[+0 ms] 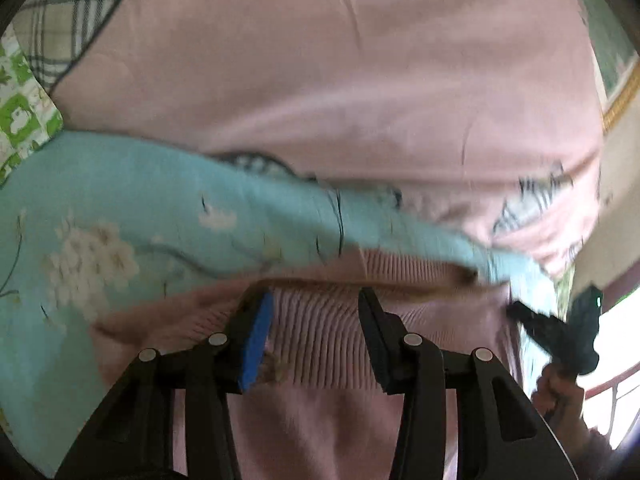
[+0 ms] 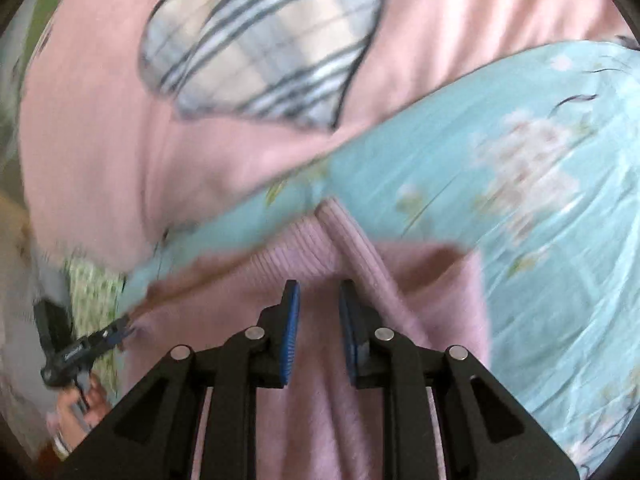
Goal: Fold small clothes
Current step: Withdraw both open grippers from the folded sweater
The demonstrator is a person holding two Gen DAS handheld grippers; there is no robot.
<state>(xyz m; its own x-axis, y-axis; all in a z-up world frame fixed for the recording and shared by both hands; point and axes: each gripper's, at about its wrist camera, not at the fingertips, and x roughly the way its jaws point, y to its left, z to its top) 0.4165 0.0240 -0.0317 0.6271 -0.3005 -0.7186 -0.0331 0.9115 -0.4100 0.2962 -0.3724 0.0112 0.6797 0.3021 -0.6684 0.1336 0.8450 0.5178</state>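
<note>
In the left wrist view, the left gripper (image 1: 316, 312) sits at the bottom middle, at 6 o'clock. Its two black fingers stand partly apart. The ribbed edge of a pink sweater (image 1: 320, 336) lies in the gap between them. The picture is blurry, so I cannot tell if the pads squeeze the cloth or just sit beside it. More pink sweater fills the top half, from 10 o'clock round to 2 o'clock. A plaid patch (image 1: 68, 12) shows on it at 10 o'clock. A blue sheet with white flowers (image 1: 120, 216) runs across the middle from 9 o'clock toward 4 o'clock. A green and white cloth (image 1: 20, 120) peeks out at 9 o'clock. At 4 o'clock the right gripper (image 1: 516, 310) touches the sweater's edge, and a hand (image 1: 556, 392) holds it from below.

In the right wrist view, the right gripper (image 2: 319, 292) is at 6 o'clock. Its blue pads (image 2: 294, 332) stand close together with a small gap, and nothing is pinched between them. The pink sweater (image 2: 300, 248) lies under and just ahead of the fingers, with a ribbed fold sticking up right past the tips. A big plaid heart (image 2: 264, 48) sits on the sweater at 12 o'clock. The blue flowered sheet (image 2: 540, 200) fills the side at 3 o'clock. At 8 o'clock the left gripper (image 2: 122, 326) meets the sweater's edge, with a hand (image 2: 80, 404) below it.
</note>
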